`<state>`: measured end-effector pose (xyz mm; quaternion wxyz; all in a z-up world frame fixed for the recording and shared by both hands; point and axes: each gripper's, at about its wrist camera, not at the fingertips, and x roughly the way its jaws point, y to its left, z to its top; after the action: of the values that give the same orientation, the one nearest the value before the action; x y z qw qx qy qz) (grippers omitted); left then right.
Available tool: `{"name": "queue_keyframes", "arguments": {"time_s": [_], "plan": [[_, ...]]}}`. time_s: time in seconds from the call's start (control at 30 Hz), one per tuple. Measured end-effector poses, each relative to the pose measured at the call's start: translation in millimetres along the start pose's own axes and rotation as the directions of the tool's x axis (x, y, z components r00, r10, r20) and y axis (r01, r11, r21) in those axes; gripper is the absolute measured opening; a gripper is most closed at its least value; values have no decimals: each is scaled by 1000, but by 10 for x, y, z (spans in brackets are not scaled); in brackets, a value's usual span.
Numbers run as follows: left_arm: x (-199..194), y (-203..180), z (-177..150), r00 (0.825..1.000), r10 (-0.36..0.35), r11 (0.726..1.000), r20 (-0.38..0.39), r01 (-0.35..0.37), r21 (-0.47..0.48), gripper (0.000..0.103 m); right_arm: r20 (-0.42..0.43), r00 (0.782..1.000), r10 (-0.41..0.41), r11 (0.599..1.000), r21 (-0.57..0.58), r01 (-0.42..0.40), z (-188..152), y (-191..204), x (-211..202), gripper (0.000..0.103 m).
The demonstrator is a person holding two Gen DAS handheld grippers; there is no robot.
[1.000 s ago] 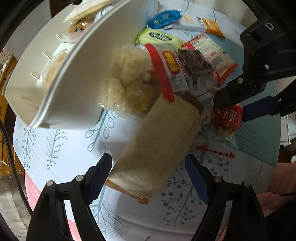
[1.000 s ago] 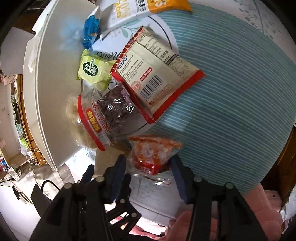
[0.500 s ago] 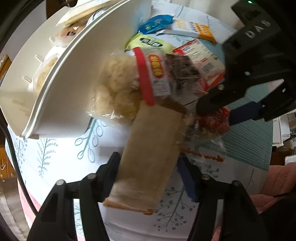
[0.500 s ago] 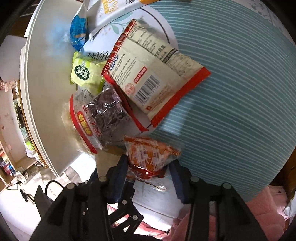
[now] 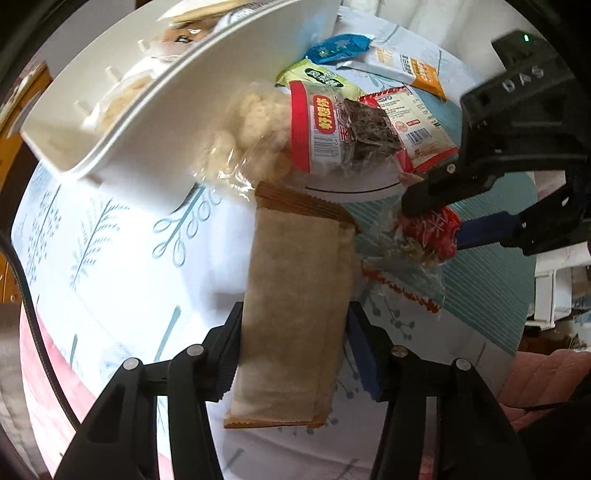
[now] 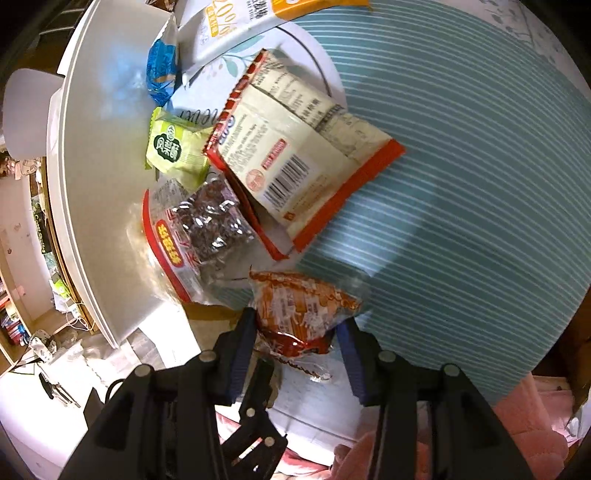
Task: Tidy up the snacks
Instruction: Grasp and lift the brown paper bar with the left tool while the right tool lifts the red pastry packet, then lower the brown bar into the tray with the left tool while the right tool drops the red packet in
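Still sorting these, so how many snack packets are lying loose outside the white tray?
8: brown, red, puff, dark, green, barcode, blue, orange-white. More may hide underneath.

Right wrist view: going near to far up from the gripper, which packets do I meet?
Right gripper → orange-red packet → dark snack packet → green packet → blue packet.
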<state>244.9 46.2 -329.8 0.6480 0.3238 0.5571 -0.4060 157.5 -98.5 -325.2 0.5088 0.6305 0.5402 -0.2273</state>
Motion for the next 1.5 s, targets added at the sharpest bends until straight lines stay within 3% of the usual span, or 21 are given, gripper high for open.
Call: {"name": "queue_keyframes", "arguments": {"time_s": [0.2,0.47,0.63,0.87,1.2,1.33,1.5], "plan": [[-179,-34,-164,999,27,997,38,-24,-68,50,3,1000,5,1000,-2,-5,-113,-106,-115,43],[-526,-158,-565,990,95,984,104,-78,-160,50,43,997,64,994,-95,-60,-372,-132,-322,43],[-794,-90,-584,980,144,968,138,-111,-223,50,79,993,83,984,-161,-69,-567,-145,-517,43],[-1116,37,-536,960,191,944,205,-123,-306,50,141,984,107,967,-244,-71,-717,-134,-827,44],[-1572,157,-276,940,241,909,240,-133,-394,50,217,970,104,930,-366,-18,-586,248,-1157,44],[-1697,199,-58,937,249,894,245,-125,-431,50,234,966,112,900,-436,2,-467,476,-1293,44],[-1829,225,217,917,283,871,282,-122,-476,50,279,954,106,853,-519,57,-303,775,-1431,44]]}}
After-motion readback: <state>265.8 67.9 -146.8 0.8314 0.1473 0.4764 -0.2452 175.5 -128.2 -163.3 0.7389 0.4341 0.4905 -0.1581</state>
